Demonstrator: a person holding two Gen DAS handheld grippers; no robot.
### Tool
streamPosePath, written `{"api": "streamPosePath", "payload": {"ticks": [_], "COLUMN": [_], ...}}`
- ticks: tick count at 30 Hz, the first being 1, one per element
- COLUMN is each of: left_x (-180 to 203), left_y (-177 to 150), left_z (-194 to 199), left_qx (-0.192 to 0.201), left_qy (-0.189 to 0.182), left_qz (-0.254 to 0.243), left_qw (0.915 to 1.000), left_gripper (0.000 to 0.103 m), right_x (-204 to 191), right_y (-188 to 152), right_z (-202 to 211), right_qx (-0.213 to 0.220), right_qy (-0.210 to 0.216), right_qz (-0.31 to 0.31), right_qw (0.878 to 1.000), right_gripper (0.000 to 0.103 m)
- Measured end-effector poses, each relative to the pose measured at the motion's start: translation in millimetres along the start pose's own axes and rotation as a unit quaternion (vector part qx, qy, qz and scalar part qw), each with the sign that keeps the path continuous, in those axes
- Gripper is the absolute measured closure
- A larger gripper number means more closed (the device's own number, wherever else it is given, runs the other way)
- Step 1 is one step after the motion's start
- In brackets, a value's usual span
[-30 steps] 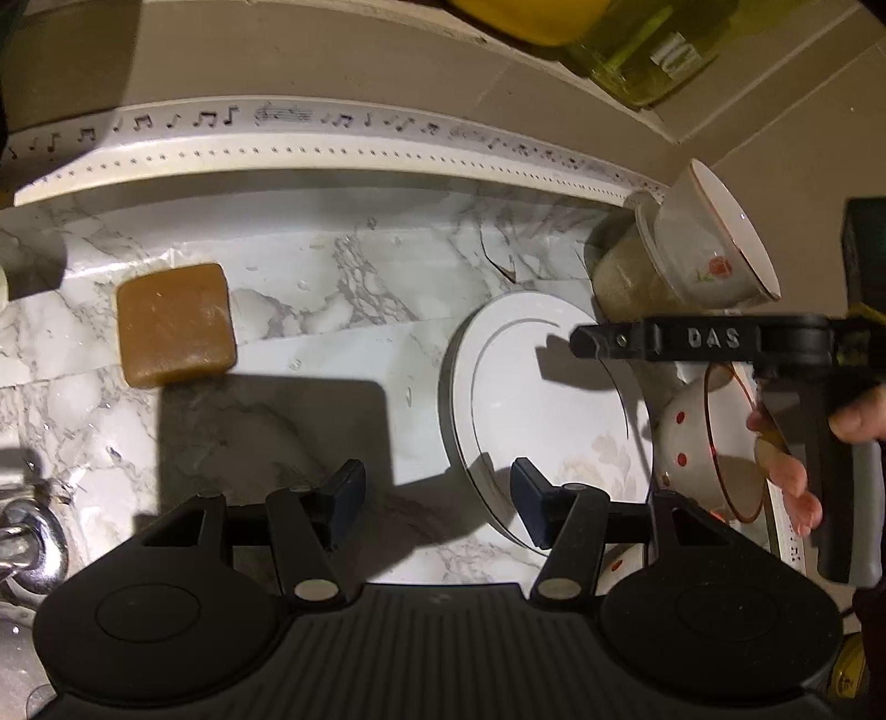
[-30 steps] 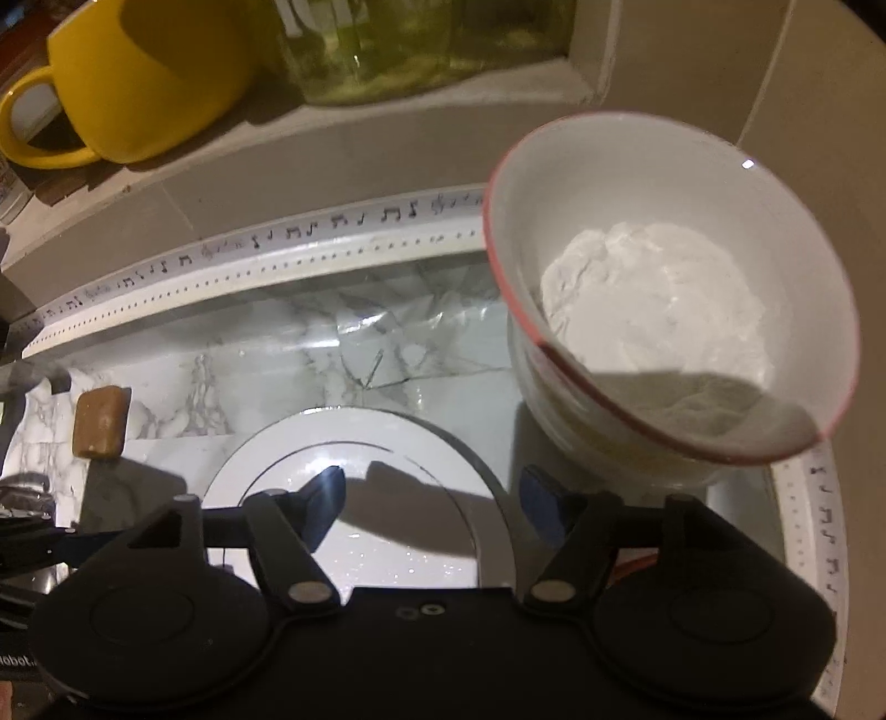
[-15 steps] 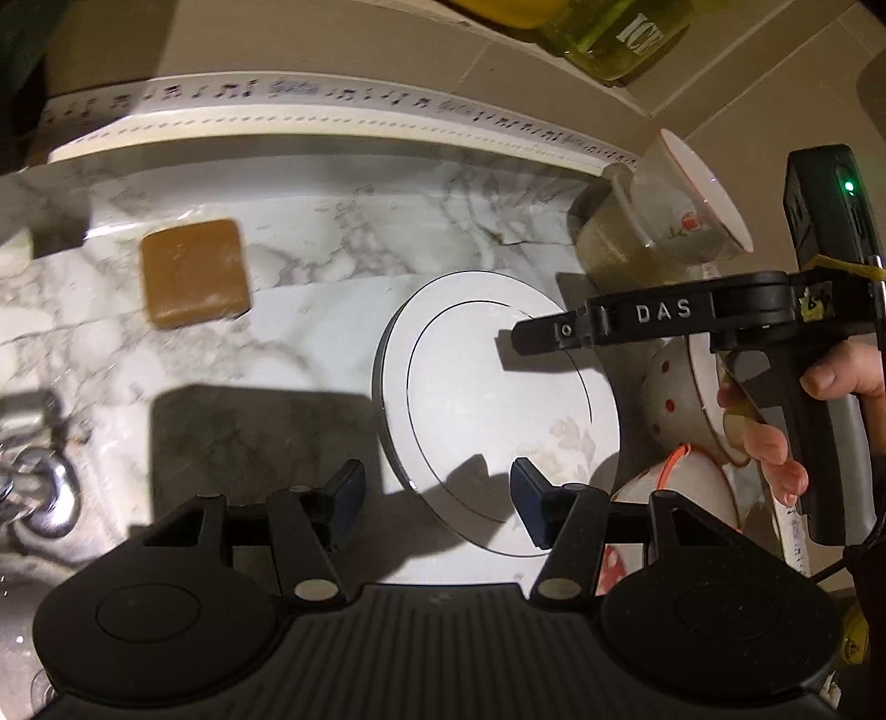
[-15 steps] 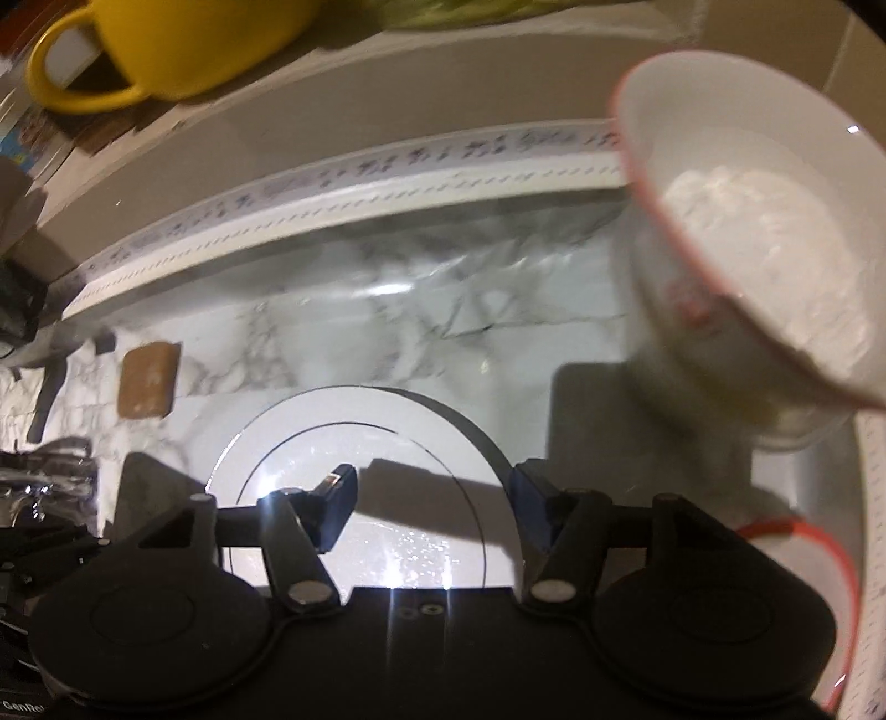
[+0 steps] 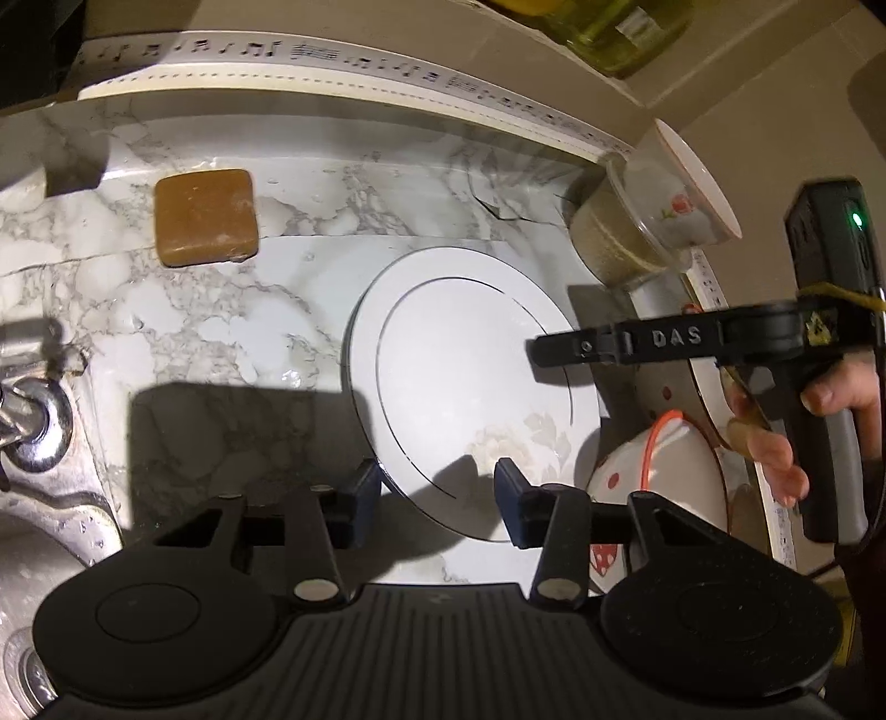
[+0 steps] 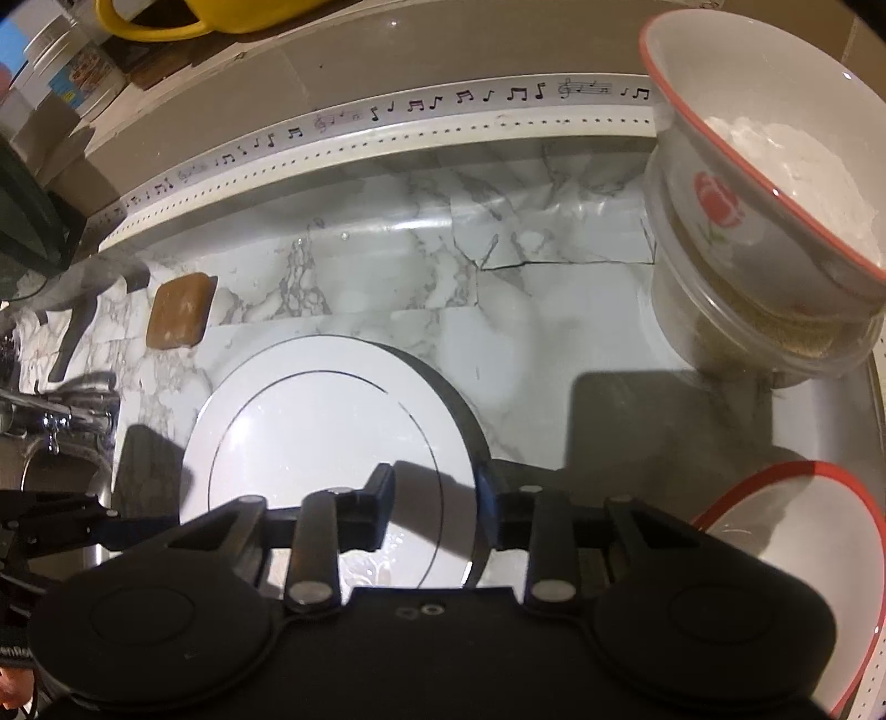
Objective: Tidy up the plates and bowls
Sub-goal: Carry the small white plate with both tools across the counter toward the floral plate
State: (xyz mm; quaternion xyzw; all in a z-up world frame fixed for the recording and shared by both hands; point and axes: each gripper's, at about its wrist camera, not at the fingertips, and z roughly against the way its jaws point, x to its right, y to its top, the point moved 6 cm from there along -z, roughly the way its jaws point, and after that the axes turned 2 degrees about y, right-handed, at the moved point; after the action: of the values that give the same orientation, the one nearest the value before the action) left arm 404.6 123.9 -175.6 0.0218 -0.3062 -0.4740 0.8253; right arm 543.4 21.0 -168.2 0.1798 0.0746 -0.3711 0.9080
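A white plate (image 5: 470, 387) with a thin dark ring lies flat on the marble counter; it also shows in the right wrist view (image 6: 332, 437). My left gripper (image 5: 437, 493) is open and empty over the plate's near edge. My right gripper (image 6: 434, 509) is open and empty, its jaws astride the plate's right rim; it reaches over the plate in the left wrist view (image 5: 637, 346). A red-rimmed bowl with a flower (image 6: 775, 183) holds white powder and sits on a clear tub (image 6: 764, 327). Another red-rimmed bowl (image 6: 803, 559) and a red-dotted bowl (image 5: 664, 471) stand to the right.
A brown soap bar (image 5: 205, 216) lies on the counter at the back left. A chrome tap (image 5: 33, 421) and sink are at the left. A music-note strip (image 6: 443, 105) runs along the wall edge. A yellow mug (image 6: 221, 16) stands on the ledge behind.
Both grippers have drawn back and to the left, so the plate shows more fully. The right gripper now sits astride the plate's right rim. The plate itself has not moved.
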Motion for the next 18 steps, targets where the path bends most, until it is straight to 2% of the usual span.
{"api": "streamPosePath", "payload": {"ticks": [3,6,12,18], "left_x": [-5,-9,-15,-20], "left_y": [1,2,5,5], "left_z": [2,4,8,11], "left_qx": [0.015,0.033,0.048,0.055], "left_qy": [0.005,0.022,0.037,0.038], "left_qz": [0.019,0.016,0.015,0.027], "left_qw": [0.9997,0.9991,0.9981,0.9974], "left_gripper": [0.064,0.065,0.065,0.07], "right_x": [3,8,10,8], "right_y": [-1,-3,-8,-20], "right_z": [2,5,9,14], "right_qx": [0.006,0.013,0.031,0.054], "right_qy": [0.001,0.033,0.07,0.078], "right_qz": [-0.007,-0.027,-0.047,-0.063], "right_qw": [1.0,0.999,0.996,0.994], "right_gripper": [0.082,0.088,0.091,0.093]}}
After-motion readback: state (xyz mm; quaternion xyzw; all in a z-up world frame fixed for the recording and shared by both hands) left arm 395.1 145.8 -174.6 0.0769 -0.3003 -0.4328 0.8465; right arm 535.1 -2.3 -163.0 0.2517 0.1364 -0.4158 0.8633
